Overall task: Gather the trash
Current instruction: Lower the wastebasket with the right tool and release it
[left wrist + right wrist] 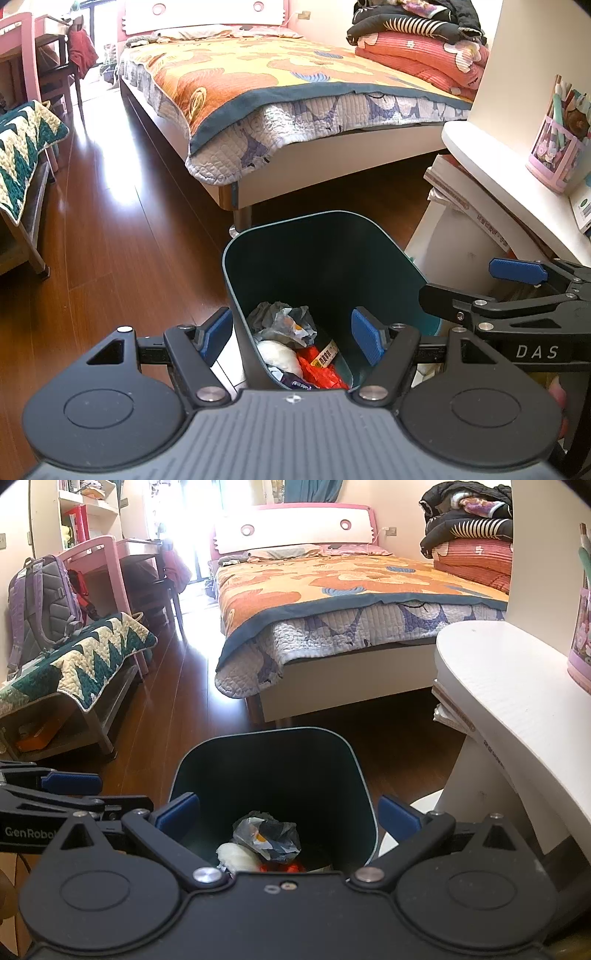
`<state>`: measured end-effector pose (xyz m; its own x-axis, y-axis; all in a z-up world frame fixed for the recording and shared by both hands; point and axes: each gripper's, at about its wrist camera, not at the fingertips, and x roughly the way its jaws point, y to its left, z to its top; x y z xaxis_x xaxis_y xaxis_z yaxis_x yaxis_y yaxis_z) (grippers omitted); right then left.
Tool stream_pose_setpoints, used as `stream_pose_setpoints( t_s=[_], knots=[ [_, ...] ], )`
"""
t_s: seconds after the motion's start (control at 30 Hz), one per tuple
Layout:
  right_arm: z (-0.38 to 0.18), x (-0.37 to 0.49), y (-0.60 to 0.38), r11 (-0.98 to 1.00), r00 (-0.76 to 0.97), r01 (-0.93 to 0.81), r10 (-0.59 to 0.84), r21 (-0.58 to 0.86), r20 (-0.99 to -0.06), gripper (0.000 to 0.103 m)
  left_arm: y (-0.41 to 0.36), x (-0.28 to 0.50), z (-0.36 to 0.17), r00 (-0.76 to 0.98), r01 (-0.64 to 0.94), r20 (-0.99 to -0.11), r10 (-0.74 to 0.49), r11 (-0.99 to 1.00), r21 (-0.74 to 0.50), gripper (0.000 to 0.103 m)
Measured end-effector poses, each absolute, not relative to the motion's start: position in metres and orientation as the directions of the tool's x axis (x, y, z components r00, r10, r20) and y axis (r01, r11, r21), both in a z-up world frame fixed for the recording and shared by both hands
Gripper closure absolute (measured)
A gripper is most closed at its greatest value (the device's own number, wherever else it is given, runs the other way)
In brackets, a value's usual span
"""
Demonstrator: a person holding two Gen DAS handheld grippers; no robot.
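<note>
A dark teal trash bin (325,254) stands on the wood floor below both grippers. It holds a crumpled grey plastic bag (284,319), a white wad (280,356) and a red wrapper (321,373). My left gripper (291,336) hovers over the bin's near left side, open and empty; its left finger sits outside the bin wall. My right gripper (288,816) is open wide over the bin (273,753), with nothing between its fingers. It looks down at the grey bag (269,834). Each gripper shows in the other's view: the right gripper (458,282), the left gripper (110,794).
A bed (280,85) with an orange quilt stands beyond the bin. A white desk (509,686) with a pink pen holder (557,151) is at the right, books stacked beneath. At the left, a bench with a green-and-cream quilt (92,657) and a backpack (40,598).
</note>
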<state>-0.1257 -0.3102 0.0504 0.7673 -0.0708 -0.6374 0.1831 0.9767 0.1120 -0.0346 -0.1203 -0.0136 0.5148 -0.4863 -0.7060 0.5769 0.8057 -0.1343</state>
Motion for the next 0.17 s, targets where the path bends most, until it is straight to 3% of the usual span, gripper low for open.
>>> stream_pose_setpoints(
  t_s=[0.17],
  knots=[
    [0.0496, -0.1247, -0.31, 0.977, 0.764, 0.184, -0.075, 0.105, -0.641, 0.0, -0.1216, -0.0344, -0.0149, 0.512, 0.578, -0.708, -0.486, 0.805, -0.134, 0.033]
  ],
)
